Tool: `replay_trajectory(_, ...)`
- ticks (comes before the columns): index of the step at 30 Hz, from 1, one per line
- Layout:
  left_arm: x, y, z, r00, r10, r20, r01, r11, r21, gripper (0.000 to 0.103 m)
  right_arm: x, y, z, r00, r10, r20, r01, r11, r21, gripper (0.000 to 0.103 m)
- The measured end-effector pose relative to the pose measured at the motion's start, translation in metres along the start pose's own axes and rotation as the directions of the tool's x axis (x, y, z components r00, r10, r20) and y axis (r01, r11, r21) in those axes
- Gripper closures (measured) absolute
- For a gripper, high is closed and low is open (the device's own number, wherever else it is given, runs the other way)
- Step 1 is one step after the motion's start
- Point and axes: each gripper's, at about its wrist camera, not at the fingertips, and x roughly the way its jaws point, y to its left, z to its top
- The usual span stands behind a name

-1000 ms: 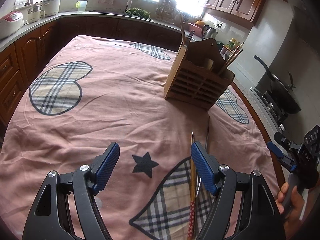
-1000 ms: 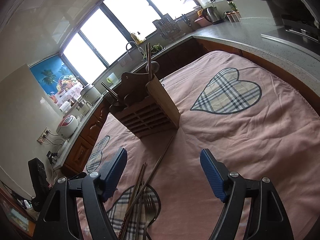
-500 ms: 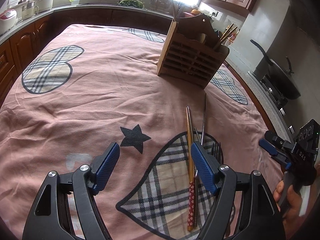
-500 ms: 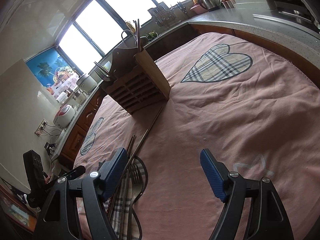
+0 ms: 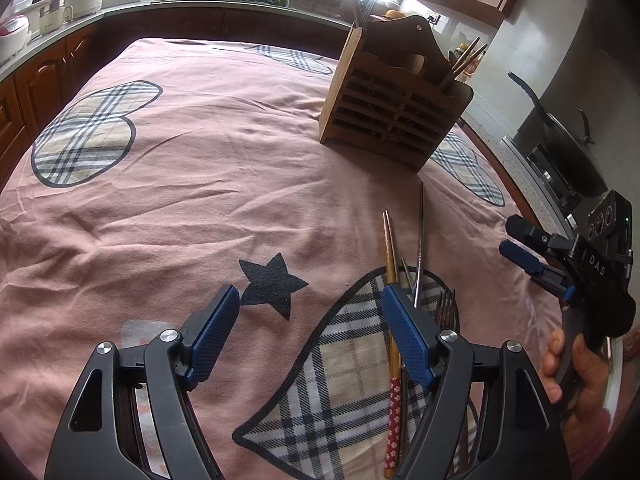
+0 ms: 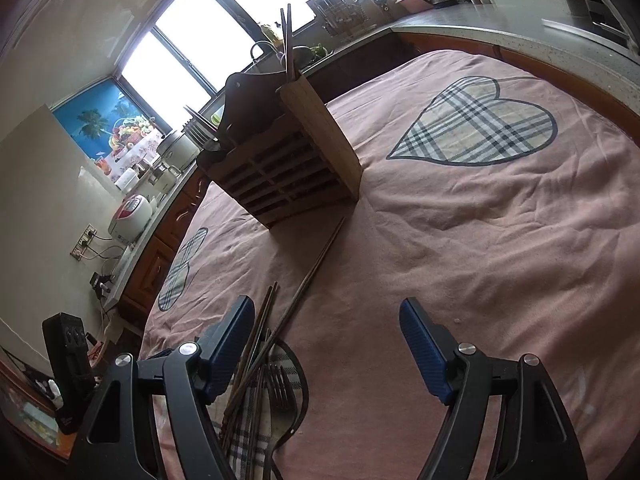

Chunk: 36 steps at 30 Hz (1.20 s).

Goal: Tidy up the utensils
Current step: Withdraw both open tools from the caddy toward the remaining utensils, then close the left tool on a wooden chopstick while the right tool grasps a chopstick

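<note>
A wooden slatted utensil holder [image 5: 394, 114] stands on the pink cloth and holds several utensils; it also shows in the right wrist view [image 6: 288, 164]. Loose utensils lie in front of it: wooden chopsticks with a red patterned handle [image 5: 391, 320], a thin metal chopstick [image 5: 419, 246] and a fork [image 5: 447, 308]. In the right wrist view the chopsticks [image 6: 256, 332] and the fork [image 6: 280, 390] lie by the left finger. My left gripper [image 5: 310, 334] is open and empty, its right finger over the chopsticks. My right gripper [image 6: 328, 344] is open and empty; it shows at the right of the left wrist view [image 5: 524, 252].
The pink cloth [image 5: 200, 184] with plaid hearts and a black star covers the table. Wooden cabinets and a counter with a rice cooker [image 6: 130, 216] run along the far sides. A wok [image 5: 568, 152] sits on the stove to the right.
Both grippers have drawn back and lowered toward the loose utensils. The holder looks farther away and more of the chopsticks and fork has come into view. Both stay open.
</note>
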Motion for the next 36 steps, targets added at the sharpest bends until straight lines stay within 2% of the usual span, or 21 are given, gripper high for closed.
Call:
replay_trajectory(1, 0.001, 0.001, 0.001, 1.0, 0.001, -0.003, -0.001, 1.0, -0.004, 0.028, 0.006, 0.002, 0.005, 1.0, 0.0, -0.004, 0.0, 1.0, -0.004, 0.027)
replay_trajectory(7, 0.01, 0.004, 0.008, 1.0, -0.008, -0.025, 0.008, 1.0, -0.011, 0.028, 0.062, 0.013, 0.036, 0.997, -0.047, -0.065, 0.045, 0.999, -0.028, 0.053)
replay_trajectory(9, 0.012, 0.005, 0.012, 1.0, -0.009, -0.028, 0.009, 1.0, -0.008, 0.028, 0.083, 0.015, 0.045, 0.991, -0.099, -0.089, 0.095, 0.994, -0.049, 0.065)
replay_trajectory(12, 0.014, 0.007, 0.015, 0.999, -0.015, -0.032, 0.014, 1.0, -0.011, 0.028, 0.11, 0.016, 0.049, 0.976, -0.171, -0.138, 0.16, 0.983, -0.085, 0.074)
replay_trajectory(14, 0.016, 0.008, 0.017, 0.999, -0.018, -0.037, 0.017, 1.0, -0.014, 0.028, 0.115, 0.022, 0.05, 0.968, -0.218, -0.126, 0.201, 0.97, -0.136, 0.076)
replay_trajectory(15, 0.017, 0.008, 0.018, 0.999, -0.021, -0.039, 0.02, 1.0, -0.014, 0.028, 0.116, 0.025, 0.05, 0.965, -0.23, -0.127, 0.21, 0.966, -0.152, 0.087)
replay_trajectory(16, 0.018, 0.008, 0.019, 0.999, -0.024, -0.042, 0.024, 1.0, -0.012, 0.028, 0.118, 0.028, 0.049, 0.961, -0.242, -0.134, 0.219, 0.961, -0.171, 0.091)
replay_trajectory(18, 0.021, 0.004, 0.019, 0.998, -0.031, -0.048, 0.031, 1.0, -0.002, 0.028, 0.119, 0.034, 0.044, 0.954, -0.276, -0.115, 0.246, 0.944, -0.222, 0.093)
replay_trajectory(19, 0.023, 0.001, 0.02, 0.998, -0.035, -0.054, 0.035, 0.999, 0.006, 0.028, 0.119, 0.036, 0.043, 0.953, -0.284, -0.109, 0.252, 0.938, -0.237, 0.093)
replay_trajectory(21, 0.028, -0.007, 0.021, 0.997, -0.048, -0.068, 0.05, 0.998, 0.027, 0.028, 0.115, 0.034, 0.042, 0.962, -0.253, -0.107, 0.225, 0.949, -0.219, 0.103)
replay_trajectory(26, 0.045, -0.04, 0.026, 0.995, -0.034, -0.096, 0.047, 0.989, 0.139, 0.029, 0.081, 0.027, 0.049, 0.983, -0.167, -0.076, 0.154, 0.976, -0.151, 0.103)
replay_trajectory(28, 0.055, -0.051, 0.027, 0.993, -0.018, -0.118, 0.039, 0.983, 0.179, 0.036, 0.07, 0.022, 0.05, 0.985, -0.159, -0.068, 0.149, 0.979, -0.136, 0.103)
replay_trajectory(30, 0.067, -0.058, 0.027, 0.989, -0.006, -0.145, 0.035, 0.98, 0.196, 0.05, 0.068, 0.017, 0.05, 0.987, -0.125, -0.1, 0.113, 0.987, -0.112, 0.096)
replay_trajectory(34, 0.078, -0.076, 0.025, 0.988, 0.091, -0.121, -0.051, 0.953, 0.3, 0.052, 0.07, 0.012, 0.047, 0.985, -0.117, -0.124, 0.104, 0.989, -0.102, 0.096)
replay_trajectory(36, 0.078, -0.074, 0.024, 0.988, 0.097, -0.121, -0.056, 0.949, 0.309, 0.055, 0.074, 0.012, 0.046, 0.984, -0.113, -0.135, 0.101, 0.99, -0.094, 0.096)
